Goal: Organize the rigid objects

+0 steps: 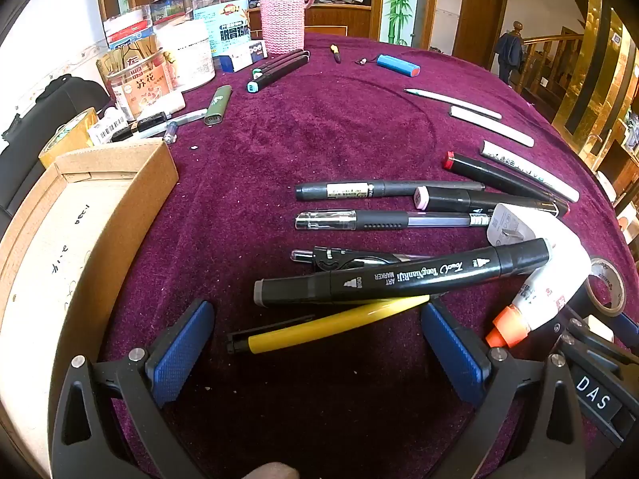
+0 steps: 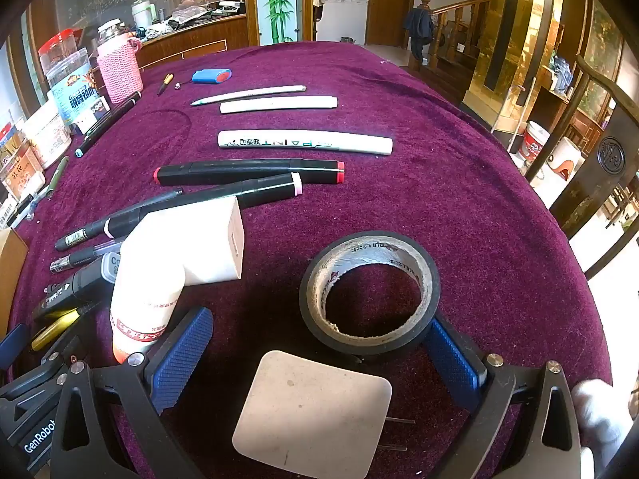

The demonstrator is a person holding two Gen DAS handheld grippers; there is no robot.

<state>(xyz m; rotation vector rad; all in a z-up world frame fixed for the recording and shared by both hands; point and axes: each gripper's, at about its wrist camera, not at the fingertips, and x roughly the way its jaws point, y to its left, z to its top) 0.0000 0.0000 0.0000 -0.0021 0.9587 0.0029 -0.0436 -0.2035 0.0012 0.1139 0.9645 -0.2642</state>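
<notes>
Pens (image 1: 393,221) lie scattered across the counter (image 1: 319,127), the box (image 1: 80,215) at its left edge empty, both the left gripper (image 1: 317,353) and right gripper (image 2: 319,359) spread apart, holding nothing.

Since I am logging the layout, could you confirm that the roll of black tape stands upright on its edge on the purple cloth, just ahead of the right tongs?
Not quite: the tape lies flat on the cloth, its hole facing up, as the right wrist view shows. It is indeed black and just ahead of the right tongs.
</notes>
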